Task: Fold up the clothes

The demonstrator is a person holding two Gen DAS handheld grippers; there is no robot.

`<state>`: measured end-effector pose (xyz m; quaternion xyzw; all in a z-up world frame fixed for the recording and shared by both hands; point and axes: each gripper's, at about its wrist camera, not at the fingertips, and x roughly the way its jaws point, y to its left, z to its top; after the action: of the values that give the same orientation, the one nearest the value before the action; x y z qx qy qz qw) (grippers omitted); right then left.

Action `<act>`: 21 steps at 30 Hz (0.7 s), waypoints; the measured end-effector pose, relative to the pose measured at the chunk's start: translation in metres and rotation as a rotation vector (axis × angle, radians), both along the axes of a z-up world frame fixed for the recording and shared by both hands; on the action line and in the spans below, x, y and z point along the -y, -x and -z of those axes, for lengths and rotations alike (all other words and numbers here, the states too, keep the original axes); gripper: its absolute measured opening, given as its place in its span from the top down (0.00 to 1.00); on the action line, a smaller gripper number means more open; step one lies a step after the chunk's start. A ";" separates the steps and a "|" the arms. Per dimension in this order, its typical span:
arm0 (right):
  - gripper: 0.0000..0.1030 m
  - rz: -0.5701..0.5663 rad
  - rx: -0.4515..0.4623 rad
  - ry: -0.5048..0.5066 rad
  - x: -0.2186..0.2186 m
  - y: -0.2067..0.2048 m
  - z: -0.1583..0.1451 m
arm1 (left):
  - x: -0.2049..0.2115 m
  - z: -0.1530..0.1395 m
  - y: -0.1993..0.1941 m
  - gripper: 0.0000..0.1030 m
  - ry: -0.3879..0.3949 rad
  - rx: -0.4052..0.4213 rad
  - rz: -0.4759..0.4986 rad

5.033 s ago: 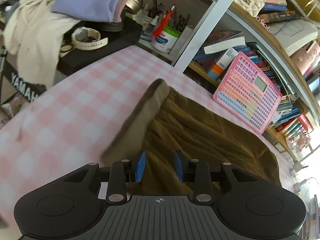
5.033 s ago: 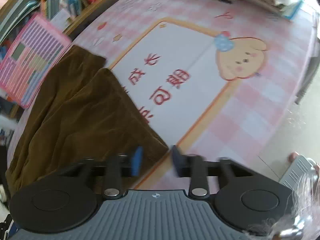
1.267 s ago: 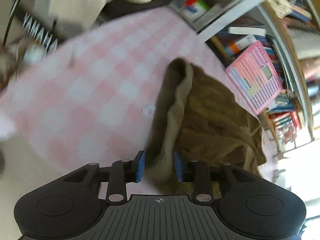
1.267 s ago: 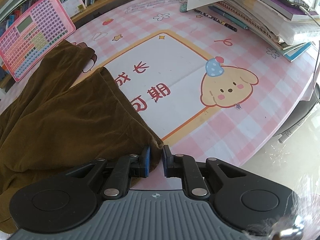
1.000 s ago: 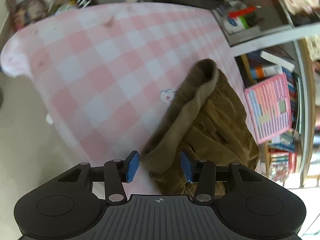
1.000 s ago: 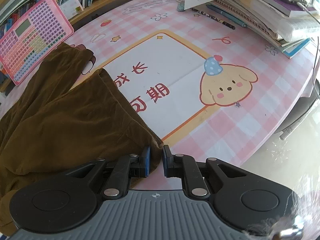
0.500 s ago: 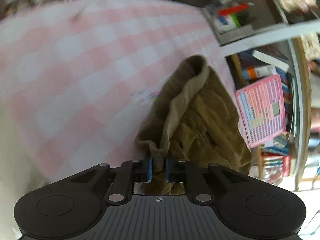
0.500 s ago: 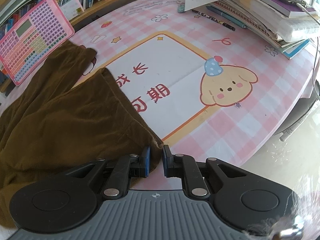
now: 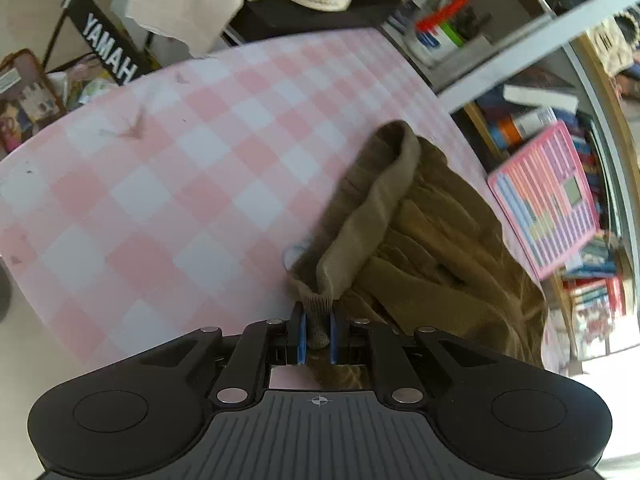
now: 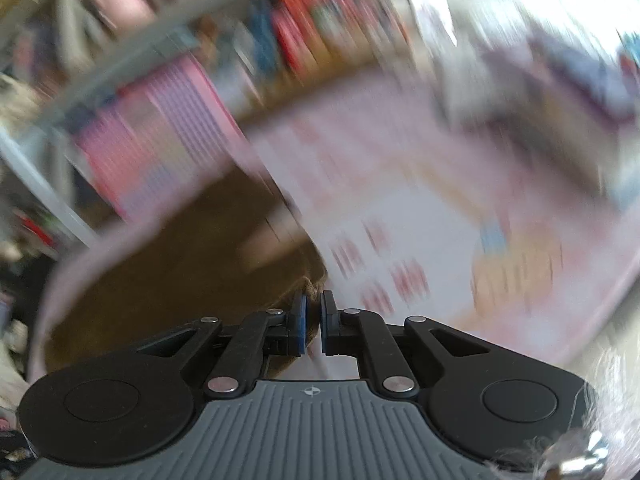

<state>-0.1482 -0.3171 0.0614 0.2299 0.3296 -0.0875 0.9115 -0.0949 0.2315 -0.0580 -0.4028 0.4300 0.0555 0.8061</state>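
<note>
Left claw (image 9: 318, 338) is pinching the ribbed waistband of the brown trousers (image 9: 440, 248), its blue pads closed tight on the fabric near the table's (image 9: 168, 184) front edge. Right claw (image 10: 313, 330) is nearly closed too, gripping a corner of the same brown trousers (image 10: 168, 264); that view is badly smeared with motion blur. Trousers are lying bunched on the pink checked table, waistband rolled up in a ridge. Pink keypad toy (image 9: 548, 196) is leaning by the bookshelf (image 9: 532, 96) beyond.
</note>
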 end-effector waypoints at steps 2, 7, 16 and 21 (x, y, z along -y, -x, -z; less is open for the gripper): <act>0.94 0.012 -0.028 0.036 -0.002 0.004 0.002 | 0.000 0.002 0.003 0.90 0.010 0.008 0.007; 0.94 0.067 -0.186 0.054 -0.003 0.004 0.044 | -0.001 0.010 0.008 0.86 0.036 0.004 0.012; 0.78 0.174 -0.296 0.061 -0.001 0.011 0.075 | 0.004 -0.014 0.013 0.67 -0.110 0.016 0.011; 0.76 0.203 -0.228 0.103 0.001 0.014 0.051 | 0.011 -0.041 0.013 0.63 -0.261 0.094 0.024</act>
<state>-0.1625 -0.3185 0.0108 0.2036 0.4011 -0.2215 0.8652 -0.1079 0.2200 -0.0166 -0.2917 0.3856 0.0823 0.8715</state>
